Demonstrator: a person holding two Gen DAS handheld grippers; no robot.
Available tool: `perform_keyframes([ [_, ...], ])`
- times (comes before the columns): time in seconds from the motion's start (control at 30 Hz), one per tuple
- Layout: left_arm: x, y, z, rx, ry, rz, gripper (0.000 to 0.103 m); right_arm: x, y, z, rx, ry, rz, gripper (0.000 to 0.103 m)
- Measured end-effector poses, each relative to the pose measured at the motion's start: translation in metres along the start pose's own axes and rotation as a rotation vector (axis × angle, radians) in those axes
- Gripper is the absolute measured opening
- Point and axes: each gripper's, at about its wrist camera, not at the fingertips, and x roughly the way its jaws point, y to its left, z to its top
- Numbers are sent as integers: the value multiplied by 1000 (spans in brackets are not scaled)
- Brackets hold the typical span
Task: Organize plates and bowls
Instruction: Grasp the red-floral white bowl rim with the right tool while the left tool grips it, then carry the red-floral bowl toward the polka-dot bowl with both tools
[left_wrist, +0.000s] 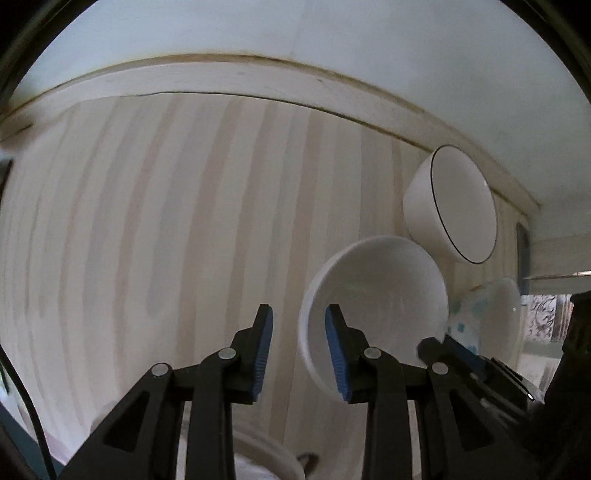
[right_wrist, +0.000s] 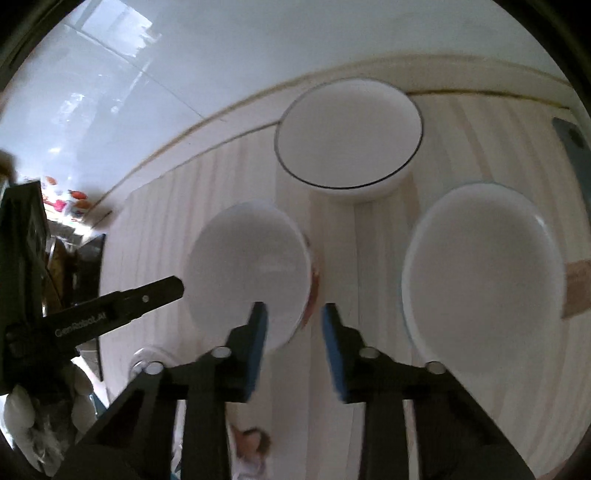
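Observation:
A plain white bowl (left_wrist: 376, 295) (right_wrist: 247, 266) sits on the pale striped wooden table (left_wrist: 184, 221). My left gripper (left_wrist: 299, 350) is open, its left rim between the jaws, not touching. My right gripper (right_wrist: 293, 347) is open over the same bowl's right rim. The other gripper (left_wrist: 454, 350) (right_wrist: 147, 291) shows at each view's edge. A larger white bowl with a dark rim line (left_wrist: 454, 206) (right_wrist: 351, 136) stands behind it near the wall. A white plate with a bluish edge (left_wrist: 495, 317) (right_wrist: 484, 266) lies to the right.
A raised wooden ledge (left_wrist: 258, 79) and white wall bound the table's far side. A dark flat object (right_wrist: 574, 147) lies at the far right. Another white dish rim (left_wrist: 266, 458) shows below my left gripper. Clutter sits beyond the table's left edge (right_wrist: 66, 206).

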Motion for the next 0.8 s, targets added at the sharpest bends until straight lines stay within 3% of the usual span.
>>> perform_keyframes([
  [0.1, 9, -9, -1, 41, 5, 4, 17, 18, 0, 7, -35, 13, -26, 19],
  [0.4, -12, -30, -28, 125, -58, 71, 17, 23, -1, 1, -69, 5, -45, 15],
  [0.8, -56, -47, -117, 167, -60, 53, 17, -38, -1, -47, -105, -12, -18, 15],
])
